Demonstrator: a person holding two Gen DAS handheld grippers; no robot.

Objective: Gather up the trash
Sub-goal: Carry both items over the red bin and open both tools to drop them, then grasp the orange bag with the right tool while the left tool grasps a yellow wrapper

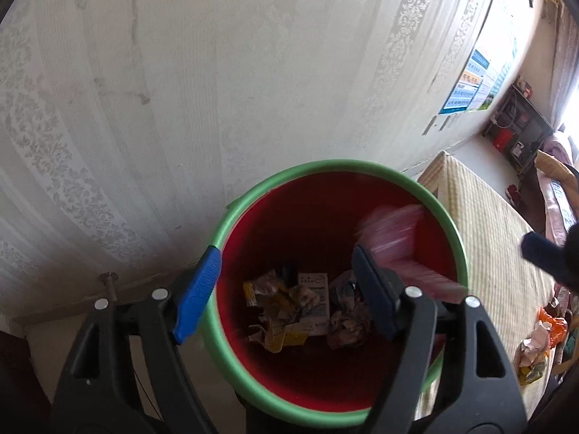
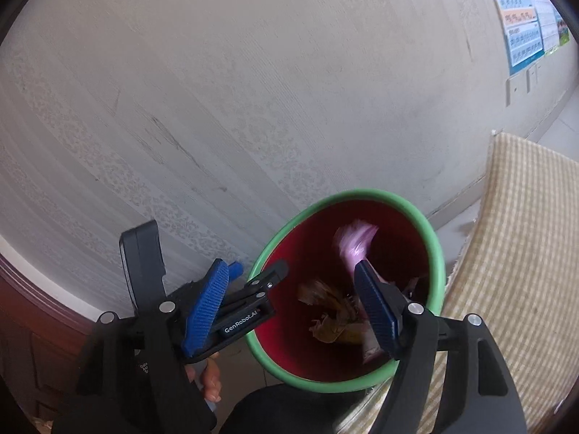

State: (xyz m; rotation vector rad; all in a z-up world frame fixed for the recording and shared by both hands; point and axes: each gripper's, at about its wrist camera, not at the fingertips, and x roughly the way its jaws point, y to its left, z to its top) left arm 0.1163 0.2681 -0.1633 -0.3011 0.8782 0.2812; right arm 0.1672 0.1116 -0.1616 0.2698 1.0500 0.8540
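Hovering over the green-rimmed red bin (image 1: 231, 217), your left gripper (image 1: 286, 293) and right gripper (image 2: 293, 307) both stand wide, empty; blurred pink wrapper (image 2: 356, 242) inside.

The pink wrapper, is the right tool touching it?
Cannot tell. In the right wrist view the blurred pink wrapper sits right behind the open right tool's finger, so no gap shows.

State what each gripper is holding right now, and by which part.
Nothing. The left gripper and right gripper are open above the bin; a blurred pink wrapper is loose inside it.
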